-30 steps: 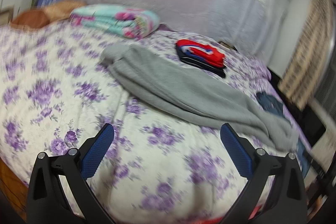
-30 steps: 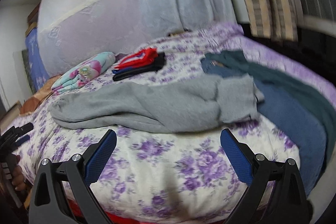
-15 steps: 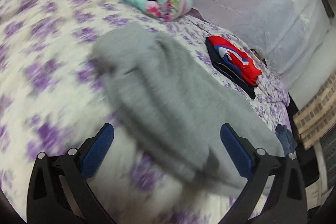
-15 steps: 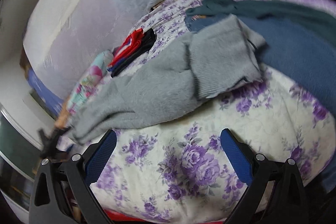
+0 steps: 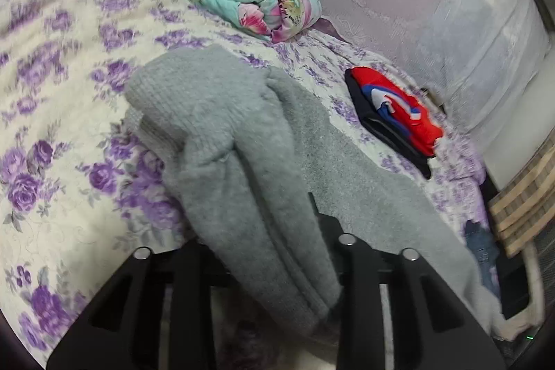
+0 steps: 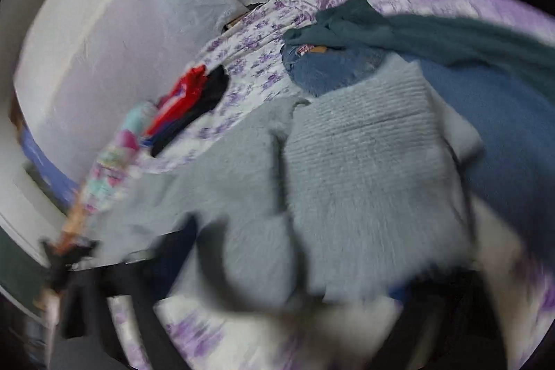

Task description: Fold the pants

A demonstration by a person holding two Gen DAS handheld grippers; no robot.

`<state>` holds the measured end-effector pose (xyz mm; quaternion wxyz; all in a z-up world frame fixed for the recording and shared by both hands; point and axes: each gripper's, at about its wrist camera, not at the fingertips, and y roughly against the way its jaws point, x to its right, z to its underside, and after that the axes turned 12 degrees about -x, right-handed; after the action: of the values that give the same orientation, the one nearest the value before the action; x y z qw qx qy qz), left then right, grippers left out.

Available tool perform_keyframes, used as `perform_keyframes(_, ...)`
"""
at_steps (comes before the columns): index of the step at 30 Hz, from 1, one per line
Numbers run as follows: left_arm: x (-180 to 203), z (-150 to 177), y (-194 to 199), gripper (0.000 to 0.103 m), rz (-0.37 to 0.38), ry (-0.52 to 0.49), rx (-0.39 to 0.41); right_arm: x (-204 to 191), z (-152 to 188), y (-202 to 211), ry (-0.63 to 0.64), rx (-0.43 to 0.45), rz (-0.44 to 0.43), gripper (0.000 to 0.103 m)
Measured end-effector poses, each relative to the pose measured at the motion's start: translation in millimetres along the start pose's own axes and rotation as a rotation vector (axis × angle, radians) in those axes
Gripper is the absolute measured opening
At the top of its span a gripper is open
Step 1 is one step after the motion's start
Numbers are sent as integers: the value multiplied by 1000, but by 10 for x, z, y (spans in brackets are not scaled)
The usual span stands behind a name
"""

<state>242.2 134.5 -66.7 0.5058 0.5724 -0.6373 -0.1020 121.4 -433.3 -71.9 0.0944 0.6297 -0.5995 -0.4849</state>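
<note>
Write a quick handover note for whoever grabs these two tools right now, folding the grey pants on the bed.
Left tool: jaws have just been closing, now clamped on a bunched leg of the grey pants.
Right tool: jaws have just been closing over the ribbed end of the pants; picture too blurred to confirm a grip.
Pants lie lengthwise across the floral bedspread, partly over the blue garment. Folded red clothes sit behind.
Done: both ends reached.
Left: the fold itself.

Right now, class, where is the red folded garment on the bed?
In the left wrist view the red garment sits right of centre on a dark stack, on the bedspread beyond the grey pants, near the covered wall.
</note>
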Motion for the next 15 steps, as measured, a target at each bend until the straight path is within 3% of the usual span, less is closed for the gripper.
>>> perform_keyframes(2, -28, 14, 109, 21, 11, 2, -1, 28, -99, -13, -13, -11, -73, 22)
perform_keyframes(5, 20, 79, 545, 21, 61, -20, 50, -38, -233, 274, 29, 14, -179, 21)
perform_keyframes(7, 36, 159, 950, 21, 56, -55, 116, -159, -304, 472, 96, 12, -232, 21)
perform_keyframes(9, -39, 277, 1211, 24, 34, -80, 153, -243, -340, 483, 160, -33, -225, 27)
perform_keyframes(10, -111, 364, 1244, 27, 3, -80, 141, -241, -319, 392, 193, -69, -192, 36)
perform_keyframes(11, -165, 423, 1217, 31, -27, -79, 115, -210, -290, 317, 196, -87, -149, 57)
perform_keyframes(12, -270, 527, 1121, 32, -64, -74, 59, -109, -221, 209, 167, -92, -23, 67)
perform_keyframes(13, -367, 610, 1035, 33, -90, -60, 10, -31, -164, 179, 141, -90, 33, 74)
perform_keyframes(14, -512, 720, 961, 35, -91, -26, -37, 103, -82, 171, 104, -97, 27, 73)
perform_keyframes(15, -603, 788, 1015, 38, -26, -16, -11, 184, -35, 200, 86, -95, -15, 73)
